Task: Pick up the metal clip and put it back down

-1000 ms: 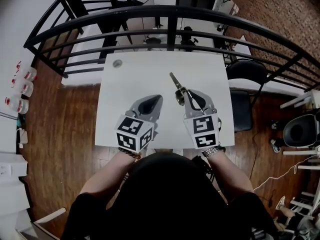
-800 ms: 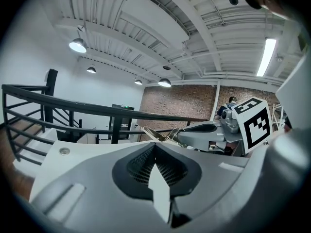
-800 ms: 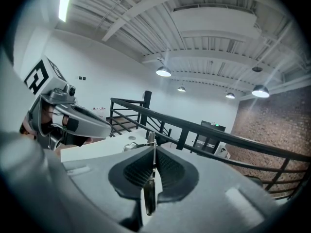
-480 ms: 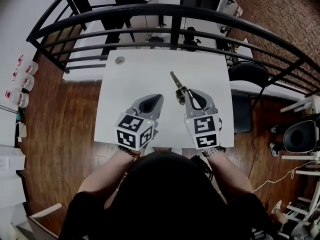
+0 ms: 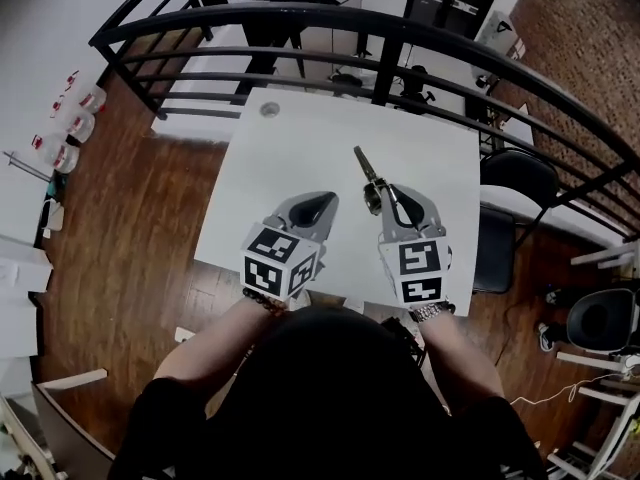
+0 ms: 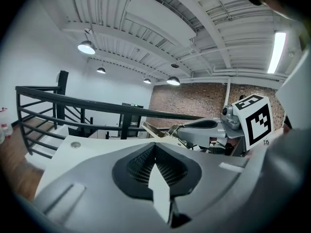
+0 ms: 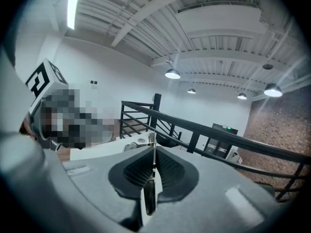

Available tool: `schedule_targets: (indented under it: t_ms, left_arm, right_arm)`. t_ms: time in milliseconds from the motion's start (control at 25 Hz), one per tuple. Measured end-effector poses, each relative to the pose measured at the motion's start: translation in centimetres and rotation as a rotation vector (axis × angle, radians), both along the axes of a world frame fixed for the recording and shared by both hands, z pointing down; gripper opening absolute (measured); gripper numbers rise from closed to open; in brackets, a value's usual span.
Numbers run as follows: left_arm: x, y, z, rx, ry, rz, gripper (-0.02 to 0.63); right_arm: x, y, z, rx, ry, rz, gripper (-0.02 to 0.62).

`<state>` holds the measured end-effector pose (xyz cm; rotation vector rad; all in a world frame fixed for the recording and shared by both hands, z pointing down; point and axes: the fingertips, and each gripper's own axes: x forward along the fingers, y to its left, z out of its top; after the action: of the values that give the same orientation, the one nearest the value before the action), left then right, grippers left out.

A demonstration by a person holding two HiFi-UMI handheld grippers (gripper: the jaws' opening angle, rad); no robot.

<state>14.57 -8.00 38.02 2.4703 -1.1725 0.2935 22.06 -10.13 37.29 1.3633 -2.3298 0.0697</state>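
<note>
Right gripper [image 5: 385, 196] pinching metal clip [image 5: 365, 168] edge-on between closed jaws, holding it above bench [image 5: 290, 158] centre, likely mid-lift. Left gripper [image 5: 320, 205] hovering shut, empty, near bench's front edge, out of way.

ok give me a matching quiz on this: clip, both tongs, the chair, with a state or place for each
1 metal clip
2 left tongs
3 right tongs
4 black chair

a shut, nothing between
b beside the white table's right edge
c shut on the clip
d pinched edge-on, poking forward past the tips

Pairs: 1-d, 2-a, 3-c, 4-b
</note>
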Motion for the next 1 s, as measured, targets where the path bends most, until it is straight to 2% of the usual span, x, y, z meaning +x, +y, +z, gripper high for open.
schedule_targets:
  t_ms: [520, 800, 1000]
  left_arm:
    - [-1.6, 1.9, 0.5, -0.020, -0.028, -0.147, 0.011]
    - [0.8, 1.5, 1.0, -0.024, -0.021, -0.124, 0.012]
    - [0.9, 1.5, 0.7, -0.019, -0.013, -0.098, 0.011]
  right_arm:
    - [-1.7, 0.8, 0.6, 0.002, -0.024, -0.143, -0.003]
    - [1.1, 1.0, 0.8, 0.006, -0.018, -0.118, -0.003]
    - [1.6, 1.0, 0.6, 0.013, -0.019, -0.082, -0.003]
